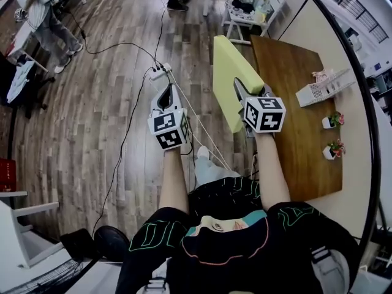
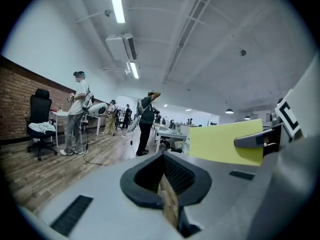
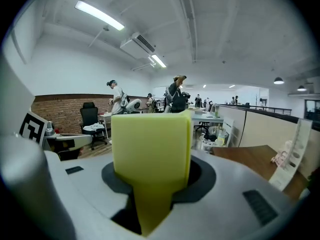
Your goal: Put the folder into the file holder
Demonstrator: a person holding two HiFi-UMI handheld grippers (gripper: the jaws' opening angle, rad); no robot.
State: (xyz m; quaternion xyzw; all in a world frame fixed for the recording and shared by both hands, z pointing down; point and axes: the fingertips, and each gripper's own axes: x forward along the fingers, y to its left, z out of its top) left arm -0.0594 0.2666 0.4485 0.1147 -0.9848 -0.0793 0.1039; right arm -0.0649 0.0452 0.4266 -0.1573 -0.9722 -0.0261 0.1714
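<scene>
Pinching the yellow folder (image 1: pixel 229 72) by its edge, the right gripper (image 1: pixel 240 86) fingers hold firm — left gripper (image 1: pixel 164 92) fingers (empty) closed.

Black short-sleeved top (image 1: pixel 245 250), thin neon-green line patterns on its sleeves, teal and pink outlines at the chest; pale grey moulded-plastic left gripper (image 1: pixel 166 94) and right gripper (image 1: pixel 242 86), black-rimmed; a black-and-white marker cube (image 1: pixel 169 129) on each.

One folder (image 1: pixel 229 72), one file holder (image 1: pixel 321 89), two flowerpots (image 1: pixel 331 120)
</scene>
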